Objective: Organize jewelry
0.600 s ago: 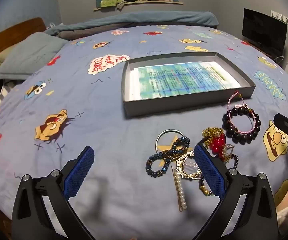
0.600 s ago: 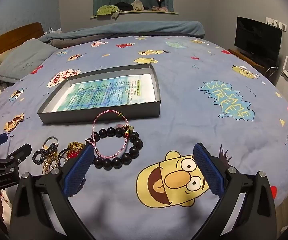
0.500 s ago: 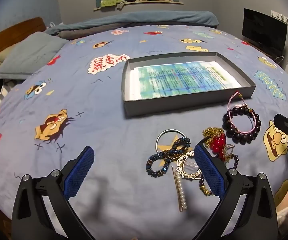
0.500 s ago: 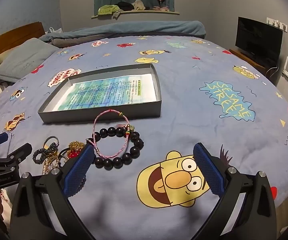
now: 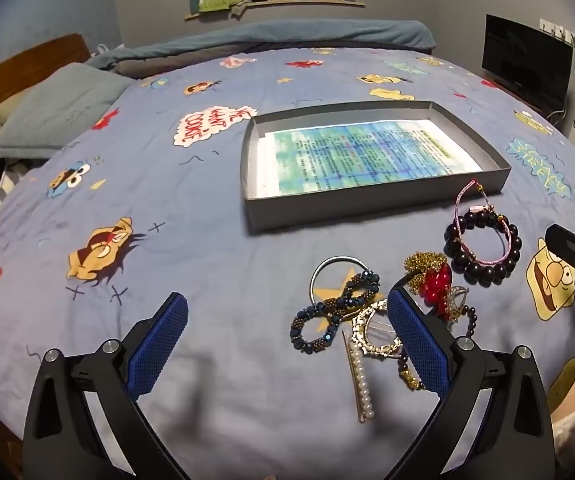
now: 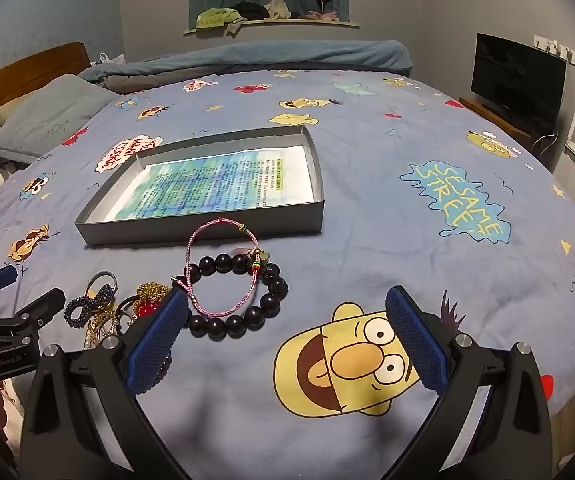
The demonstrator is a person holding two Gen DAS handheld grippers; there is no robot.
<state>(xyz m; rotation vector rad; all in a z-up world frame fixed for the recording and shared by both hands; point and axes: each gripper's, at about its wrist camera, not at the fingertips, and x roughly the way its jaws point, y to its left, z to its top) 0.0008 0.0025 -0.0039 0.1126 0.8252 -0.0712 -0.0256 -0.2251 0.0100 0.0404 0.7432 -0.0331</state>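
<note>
Two tools: left tool (image 5: 287, 336) and right tool (image 6: 287, 332), both with blue pads spread wide and nothing between them, both above the bed (image 5: 215, 240) and angled down at it.
Left tool surroundings: its right-hand pad overlaps the edge of the jewelry heap in the left wrist view; whether it touches any piece cannot be told.
Right tool surroundings: its left-hand pad sits just beside the dark bead bracelet in the right wrist view; a yellow cartoon face on the cover lies between the pads.
Tray: grey shallow tray (image 5: 367, 208) lined with a blue-green printed sheet, at 12 o'clock from the heap, resting on the bed cover, with no jewelry inside.
Dark bead bracelet: dark bead bracelet (image 6: 239, 292) lies flat at 6 o'clock of the tray's near wall, near it but apart.
Pink cord bracelet: pink cord bracelet (image 6: 223, 264) lies across the dark beads, its far loop reaching almost to the tray wall.
Blue bead bracelet: blue bead bracelet (image 5: 335, 312) is twisted into a figure eight, overlapping a plain metal bangle (image 5: 329, 266).
Pearl hair clip: pearl hair clip (image 5: 361, 380) points toward 6 o'clock from the heap.
Red and gold pieces: red bead cluster (image 5: 435, 284) with a gold chain (image 5: 423, 262) just at its 11 o'clock.
Gold hoop: gold hoop (image 5: 371, 332) lies between the blue beads and the left tool's right pad.
</note>
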